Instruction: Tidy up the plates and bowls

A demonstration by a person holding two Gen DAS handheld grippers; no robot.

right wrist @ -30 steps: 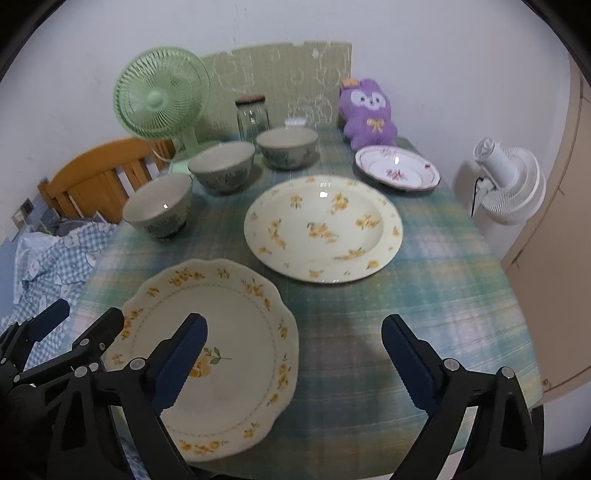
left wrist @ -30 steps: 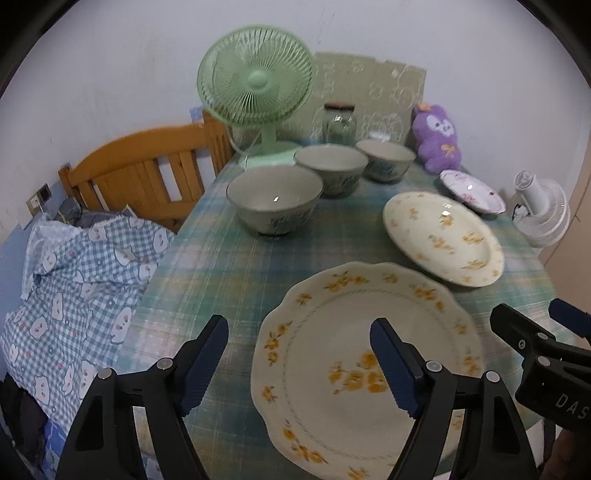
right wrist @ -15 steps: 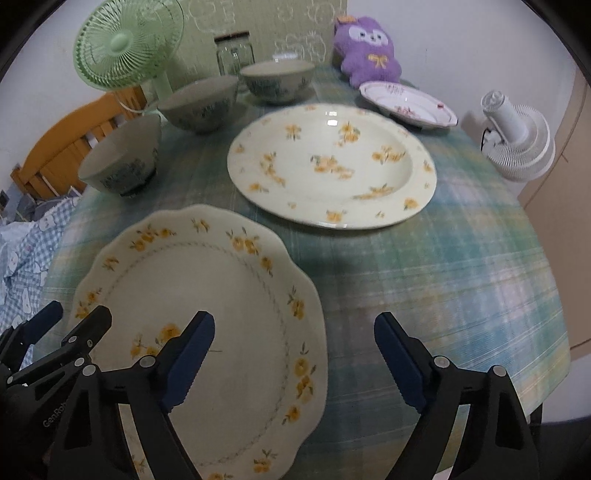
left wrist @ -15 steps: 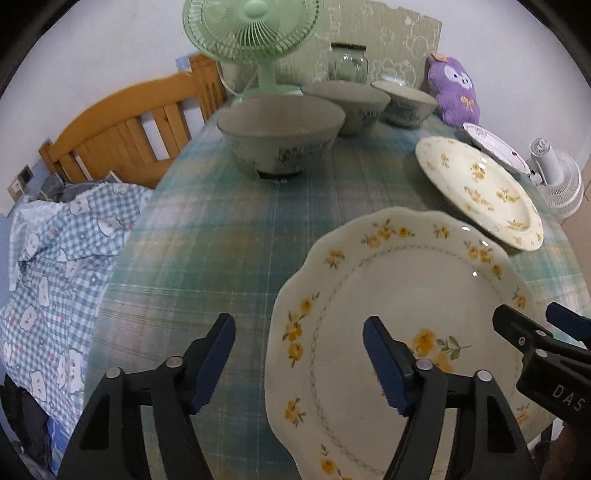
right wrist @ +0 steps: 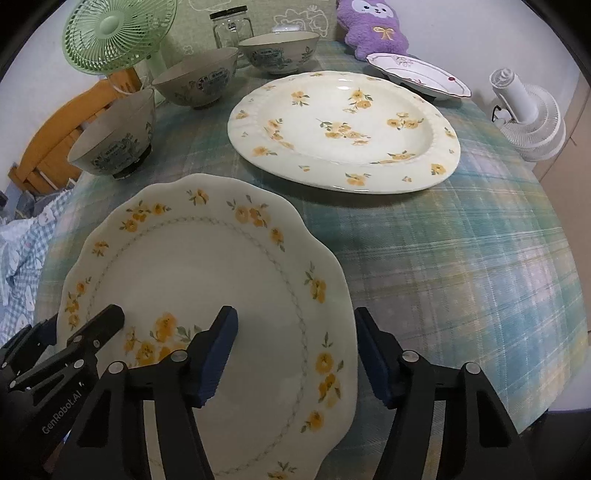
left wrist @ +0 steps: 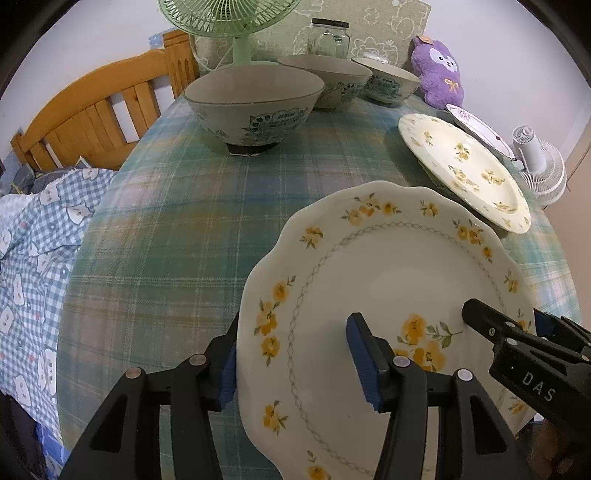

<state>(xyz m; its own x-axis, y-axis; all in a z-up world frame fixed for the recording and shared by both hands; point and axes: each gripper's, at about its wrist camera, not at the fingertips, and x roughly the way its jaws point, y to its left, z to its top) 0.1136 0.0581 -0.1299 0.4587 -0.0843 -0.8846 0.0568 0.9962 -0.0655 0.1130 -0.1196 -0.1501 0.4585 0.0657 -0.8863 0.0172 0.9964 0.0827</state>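
Note:
A scalloped cream plate (left wrist: 388, 266) with yellow flowers lies at the near edge of the plaid-covered table (left wrist: 166, 240). My left gripper (left wrist: 295, 363) straddles its left rim, one pad outside the edge and one over the plate face. Its jaws are closing and neither pad is seen pressing on the plate. My right gripper (right wrist: 295, 358) straddles the right rim of the same plate (right wrist: 184, 266) the same way, jaws closing. Behind it lie a round flowered plate (right wrist: 343, 129) and a small pink-patterned plate (right wrist: 417, 75). Three bowls (left wrist: 255, 107) stand in a row at the back left.
A green fan (right wrist: 110, 29), a glass jar (left wrist: 330, 37) and a purple plush toy (left wrist: 439, 74) line the far edge. A white fan (right wrist: 532, 118) stands off the right side. A wooden headboard (left wrist: 92, 118) and checked bedding (left wrist: 33, 240) lie to the left.
Both grippers sank toward the scalloped plate and tipped downward. Their jaws narrowed from wide apart and now straddle the plate's left and right rims.

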